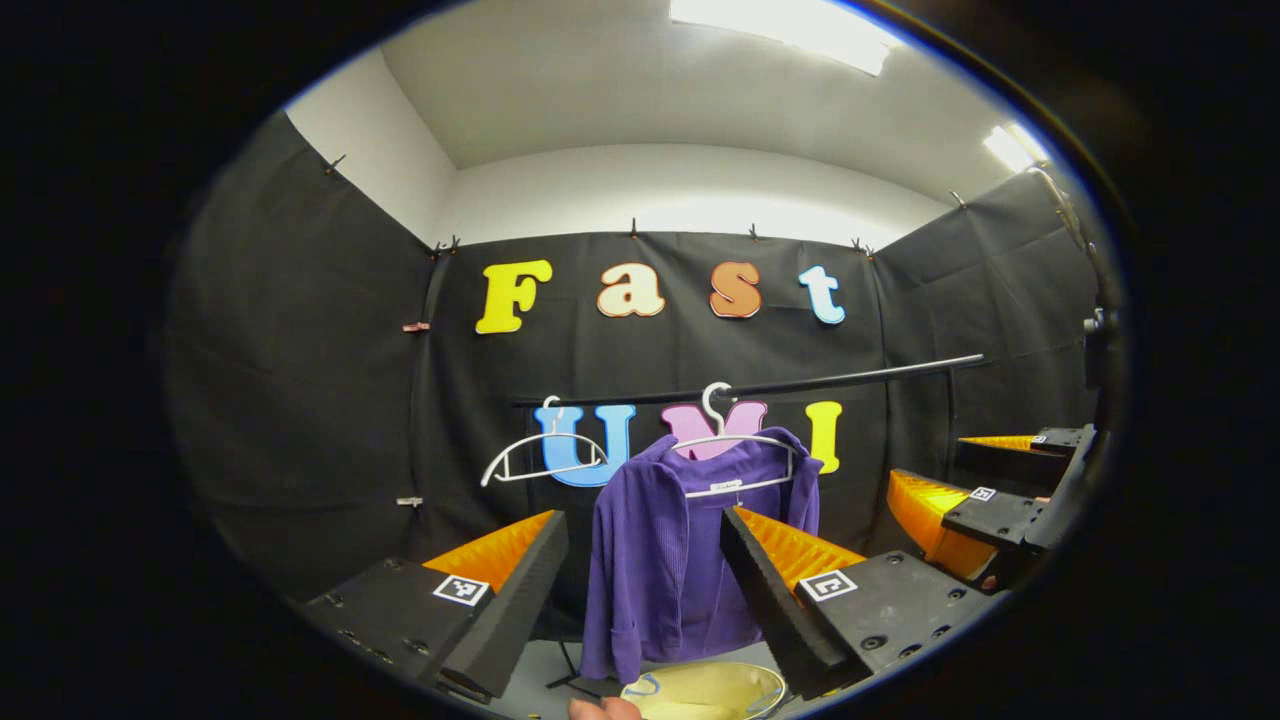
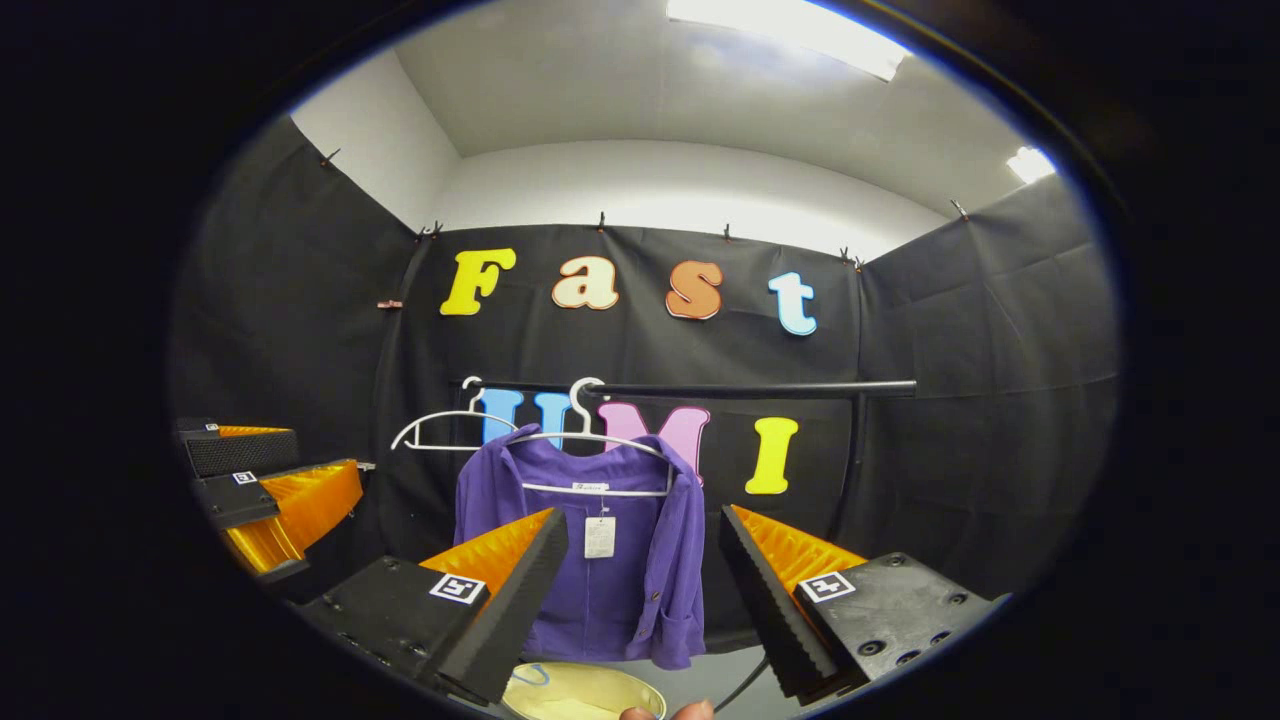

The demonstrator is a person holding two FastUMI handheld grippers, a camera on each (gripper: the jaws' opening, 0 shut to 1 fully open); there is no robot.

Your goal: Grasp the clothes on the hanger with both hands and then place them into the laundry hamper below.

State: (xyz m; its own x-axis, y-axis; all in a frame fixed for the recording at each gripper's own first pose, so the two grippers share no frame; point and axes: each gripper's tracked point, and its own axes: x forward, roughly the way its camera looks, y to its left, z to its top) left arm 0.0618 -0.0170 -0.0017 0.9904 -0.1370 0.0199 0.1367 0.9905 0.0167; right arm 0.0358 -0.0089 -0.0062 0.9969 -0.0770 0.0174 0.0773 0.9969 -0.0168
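A purple shirt hangs on a white hanger from a black rail; the right gripper view has the same purple shirt with a white tag on its hanger. My left gripper is open, fingers spread either side of the shirt, still short of it. My right gripper is open too, apart from the cloth. Below the shirt lies the pale yellow hamper, whose rim shows as hamper in the right gripper view. The other gripper appears at far right and far left.
An empty white hanger hangs left of the shirt on the rail, also seen as empty hanger. The rail's upright post stands at right. Black cloth walls close the booth. A fingertip shows at the bottom edge.
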